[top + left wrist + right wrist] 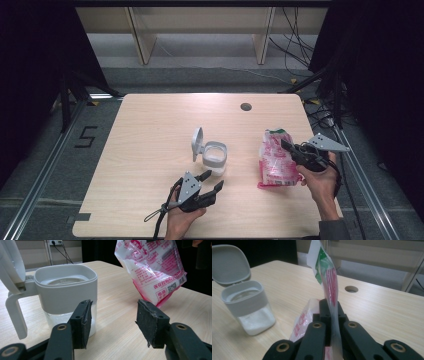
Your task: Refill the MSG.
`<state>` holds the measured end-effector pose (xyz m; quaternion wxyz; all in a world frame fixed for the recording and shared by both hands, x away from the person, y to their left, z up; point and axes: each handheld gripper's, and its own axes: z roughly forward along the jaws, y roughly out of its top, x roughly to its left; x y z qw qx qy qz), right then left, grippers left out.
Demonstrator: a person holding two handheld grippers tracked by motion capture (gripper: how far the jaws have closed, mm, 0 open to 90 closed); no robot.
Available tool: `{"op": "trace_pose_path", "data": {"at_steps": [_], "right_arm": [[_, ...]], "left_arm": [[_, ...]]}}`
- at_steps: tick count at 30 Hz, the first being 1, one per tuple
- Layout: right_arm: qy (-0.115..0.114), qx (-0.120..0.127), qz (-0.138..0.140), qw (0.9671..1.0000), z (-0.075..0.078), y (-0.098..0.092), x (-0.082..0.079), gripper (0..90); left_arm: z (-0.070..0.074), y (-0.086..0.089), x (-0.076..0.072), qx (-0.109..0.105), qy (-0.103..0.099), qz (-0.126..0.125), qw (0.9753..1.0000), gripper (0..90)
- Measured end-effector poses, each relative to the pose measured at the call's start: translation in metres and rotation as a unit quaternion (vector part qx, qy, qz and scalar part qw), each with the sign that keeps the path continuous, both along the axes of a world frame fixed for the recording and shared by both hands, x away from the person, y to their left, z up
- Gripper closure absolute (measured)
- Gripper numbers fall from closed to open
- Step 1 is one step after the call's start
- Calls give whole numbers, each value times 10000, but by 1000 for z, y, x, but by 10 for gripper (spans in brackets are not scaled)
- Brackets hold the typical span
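Observation:
A grey-topped clear jar holding white powder stands mid-table, its hinged lid flipped up. My left gripper is open just in front of the jar, with nothing between its jaws. To the right, a pink-and-white printed bag is held tilted, its lower corner on the table. My right gripper is shut on the bag's upper edge, which stands up between the jaws. In the left gripper view the bag leans past the right jaw.
A round cable hole lies near the table's far edge. Wooden frame legs and loose cables are on the floor beyond. Metal rails run along both sides of the table.

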<state>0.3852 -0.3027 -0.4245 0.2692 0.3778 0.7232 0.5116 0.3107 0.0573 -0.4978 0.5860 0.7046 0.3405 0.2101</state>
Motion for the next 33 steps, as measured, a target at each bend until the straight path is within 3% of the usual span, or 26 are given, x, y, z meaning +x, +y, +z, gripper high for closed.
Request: {"op": "trace_pose_path", "data": {"at_steps": [2, 4, 5, 8, 12, 14, 19, 20, 21, 23, 24, 25, 26, 28, 29, 31, 33], "right_arm": [[175, -11, 45, 9998, -1, -1, 0, 900], [314, -16, -99, 9995, -1, 1, -1, 900], [235, -161, -39, 9996, -3, -1, 1, 900], [393, -147, -174, 9990, -5, -2, 0, 900], [404, -201, -132, 9989, -10, -4, 3, 900], [513, -57, -124, 9986, -13, -4, 3, 900], [594, -192, -112, 9980, -20, -2, 5, 900], [687, -70, -151, 9975, -21, -1, 5, 900], [801, -128, -220, 9965, -20, -2, 3, 900], [807, -122, -288, 9962, -22, -2, 3, 900], [787, -122, -295, 9964, -23, -2, 3, 900], [725, -162, -269, 9969, -23, -3, 3, 900], [809, -30, -260, 9964, -23, -1, 2, 900], [777, -133, -297, 9964, -23, -1, 2, 900], [732, -203, -217, 9969, -25, -2, 3, 900], [789, -286, -262, 9961, -25, 0, 3, 900], [825, -320, -290, 9957, -27, 1, 2, 900]], "left_arm": [[-1, 1, 0, -14, -2, 7, 10000, 451], [1, 2, -1, 15, 12, 7, 10000, 451], [1, 2, 0, 12, 13, 27, 10000, 451], [0, 3, -1, 12, 21, 49, 10000, 452], [0, 3, 0, 8, 29, 22, 10000, 452], [0, 4, 0, 72, -31, -3, 10000, 452], [0, 5, 1, 39, -74, -24, 10000, 452], [1, 6, 0, 51, -43, -8, 10000, 452], [1, 5, -1, 2, 25, 80, 10000, 452], [0, 7, 2, 43, -69, 6, 10000, 451], [-1, 6, 0, -46, 12, 82, 10000, 451], [0, 7, 0, -4, 26, 89, 10000, 451], [0, 7, 0, -18, 21, 93, 10000, 451], [-1, 6, 1, -35, 13, 85, 10000, 451], [0, 7, 1, 61, 1, 55, 10000, 450], [0, 6, 0, -47, 11, 85, 10000, 449], [0, 6, 0, -20, 30, 97, 9999, 448]]}}
